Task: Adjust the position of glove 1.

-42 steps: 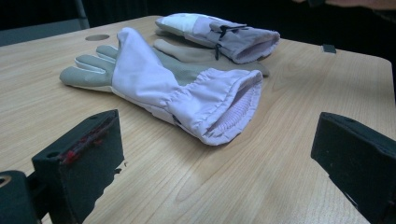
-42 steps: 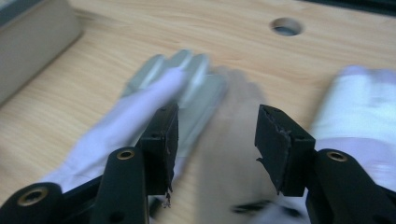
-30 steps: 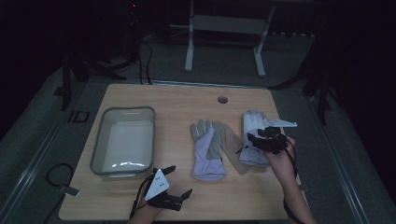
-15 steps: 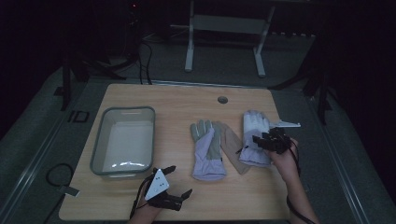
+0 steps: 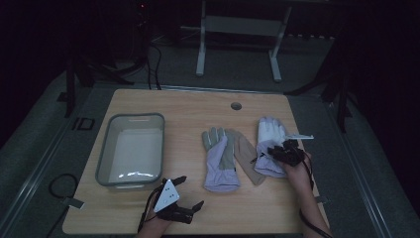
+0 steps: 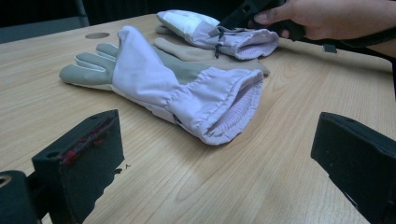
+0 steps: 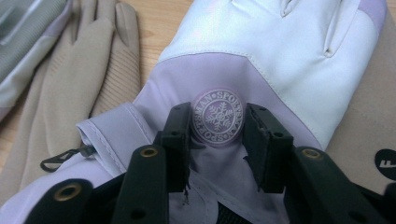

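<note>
The wooden table (image 5: 198, 106) has bare room along its far edge; a grey tub (image 5: 131, 148) sits left; a lilac-grey glove (image 5: 218, 158) lies mid-table; the white-lilac glove (image 5: 270, 144) lies right, overlapping a beige glove (image 5: 247, 158); the right gripper (image 7: 217, 135) has just been closing, pinching its cuff fabric; the left gripper (image 5: 185, 196) rests spread near the front edge.

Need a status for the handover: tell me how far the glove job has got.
Done: nothing sits in the grey bin yet. In hand: the right gripper has just been closing on the white glove at its round badge. Left: that glove, the lilac glove and the tan liner lie on the table; left gripper waits open.
</note>
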A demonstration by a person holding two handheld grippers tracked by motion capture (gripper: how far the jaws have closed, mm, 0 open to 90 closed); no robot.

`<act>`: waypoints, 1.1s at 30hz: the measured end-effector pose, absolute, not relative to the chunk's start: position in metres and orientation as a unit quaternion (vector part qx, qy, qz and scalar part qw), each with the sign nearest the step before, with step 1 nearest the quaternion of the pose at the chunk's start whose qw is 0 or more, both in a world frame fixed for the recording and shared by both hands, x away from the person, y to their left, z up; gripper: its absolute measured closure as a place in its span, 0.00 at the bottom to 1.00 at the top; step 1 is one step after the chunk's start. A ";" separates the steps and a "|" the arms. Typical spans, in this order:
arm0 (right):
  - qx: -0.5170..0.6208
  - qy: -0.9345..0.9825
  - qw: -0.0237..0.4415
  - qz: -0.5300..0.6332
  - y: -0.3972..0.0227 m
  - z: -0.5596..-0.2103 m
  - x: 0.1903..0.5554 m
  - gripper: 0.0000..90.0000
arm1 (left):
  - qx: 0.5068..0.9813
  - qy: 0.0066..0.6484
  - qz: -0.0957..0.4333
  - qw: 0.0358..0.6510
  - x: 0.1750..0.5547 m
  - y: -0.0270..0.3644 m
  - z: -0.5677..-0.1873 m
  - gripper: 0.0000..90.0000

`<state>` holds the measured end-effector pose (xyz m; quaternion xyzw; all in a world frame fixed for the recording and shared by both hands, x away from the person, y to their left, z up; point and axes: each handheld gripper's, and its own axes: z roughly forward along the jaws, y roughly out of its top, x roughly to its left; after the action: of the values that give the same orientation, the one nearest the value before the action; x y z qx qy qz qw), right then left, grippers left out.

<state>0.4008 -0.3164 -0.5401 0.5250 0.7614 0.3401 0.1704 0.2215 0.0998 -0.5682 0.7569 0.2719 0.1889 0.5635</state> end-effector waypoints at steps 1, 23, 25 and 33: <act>0.525 0.762 0.168 0.341 -0.315 -0.539 0.401 0.77 | 0.757 0.272 0.189 0.563 0.222 0.100 -0.568 0.03; 0.511 0.774 0.214 0.307 -0.300 -0.516 0.390 0.98 | 0.757 0.273 0.189 0.563 0.222 0.100 -0.568 0.03; 0.514 0.773 0.209 0.309 -0.300 -0.522 0.391 0.98 | 0.757 0.273 0.189 0.563 0.222 0.100 -0.568 0.03; 0.516 0.764 0.204 0.329 -0.304 -0.523 0.395 0.83 | 0.758 0.272 0.188 0.563 0.222 0.100 -0.568 0.03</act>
<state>0.3948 -0.3036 -0.5229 0.5160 0.7642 0.3287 0.2041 0.2220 0.1000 -0.5682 0.7575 0.2717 0.1880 0.5630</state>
